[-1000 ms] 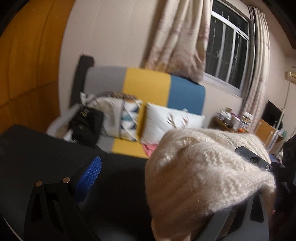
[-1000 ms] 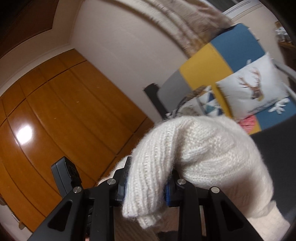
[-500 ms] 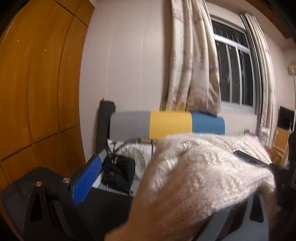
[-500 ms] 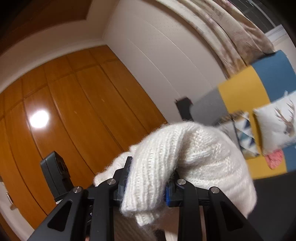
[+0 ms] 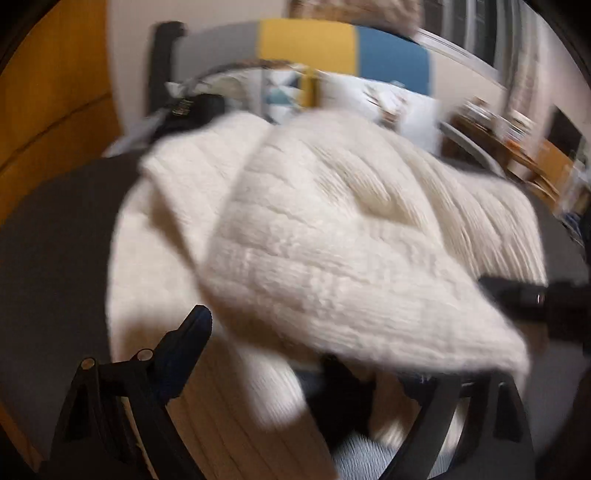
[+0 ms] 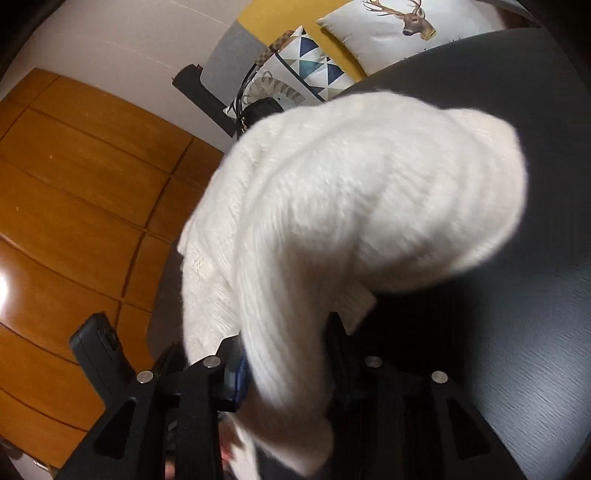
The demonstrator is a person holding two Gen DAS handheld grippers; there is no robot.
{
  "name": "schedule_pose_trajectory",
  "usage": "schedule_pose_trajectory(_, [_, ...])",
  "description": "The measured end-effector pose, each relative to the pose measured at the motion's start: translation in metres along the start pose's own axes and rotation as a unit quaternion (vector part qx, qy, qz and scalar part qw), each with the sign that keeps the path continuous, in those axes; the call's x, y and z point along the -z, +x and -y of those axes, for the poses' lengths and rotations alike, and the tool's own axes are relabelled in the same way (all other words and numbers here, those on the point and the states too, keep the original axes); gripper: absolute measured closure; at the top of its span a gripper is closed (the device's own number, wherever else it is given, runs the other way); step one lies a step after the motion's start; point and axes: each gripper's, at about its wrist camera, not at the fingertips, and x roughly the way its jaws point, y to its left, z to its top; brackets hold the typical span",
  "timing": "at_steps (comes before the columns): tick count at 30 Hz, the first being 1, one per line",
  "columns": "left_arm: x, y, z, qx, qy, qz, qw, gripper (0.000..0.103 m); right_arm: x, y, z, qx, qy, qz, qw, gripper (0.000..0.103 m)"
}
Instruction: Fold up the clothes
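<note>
A cream knitted sweater (image 5: 332,229) fills the middle of the left wrist view, bunched and folded over on itself, its lower layers spread on the dark table (image 5: 48,236) toward the lower left of the frame. In the right wrist view the same sweater (image 6: 354,199) bulges across the centre, with a ribbed strip trailing down to the bottom of the frame.

The left tool (image 5: 295,354) has its jaws set wide and closing; the left finger (image 5: 184,347) with its blue pad stands bare, clear of the knit, while the right finger is hidden under the draped fabric, so no grip is visible. The right tool (image 6: 284,354) has its jaws opening, and the ribbed strip runs between them; whether the pads press it cannot be told.

Behind, at the top of both frames, are a grey, yellow and blue sofa (image 5: 306,44), a deer-print cushion (image 6: 402,26) and orange wooden panels (image 6: 74,177).
</note>
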Motion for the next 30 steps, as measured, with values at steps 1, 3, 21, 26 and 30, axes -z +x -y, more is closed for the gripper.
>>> schedule_pose_trajectory(1, [0.005,0.0,-0.003,0.01,-0.004,-0.01,0.9999,0.011,0.0,-0.006,0.004,0.003,0.002,0.0,1.0,0.065])
schedule_pose_trajectory(3, [0.012,-0.005,-0.018,0.027,-0.042,-0.015,0.9987,0.011,0.005,-0.026,0.012,0.004,0.019,0.007,1.0,0.065])
schedule_pose_trajectory(21, [-0.059,-0.036,-0.004,-0.021,-0.035,0.05,0.9979,0.011,-0.046,-0.031,-0.065,0.142,-0.16,0.063,0.975,0.065])
schedule_pose_trajectory(26, [-0.045,-0.006,0.003,-0.049,-0.007,-0.004,0.9988,0.011,-0.042,0.019,-0.051,0.184,-0.178,0.017,0.967,0.063])
schedule_pose_trajectory(30, [-0.015,0.03,0.0,-0.067,-0.014,-0.071,0.9951,0.011,-0.011,0.034,-0.039,0.178,-0.211,0.0,0.961,0.06])
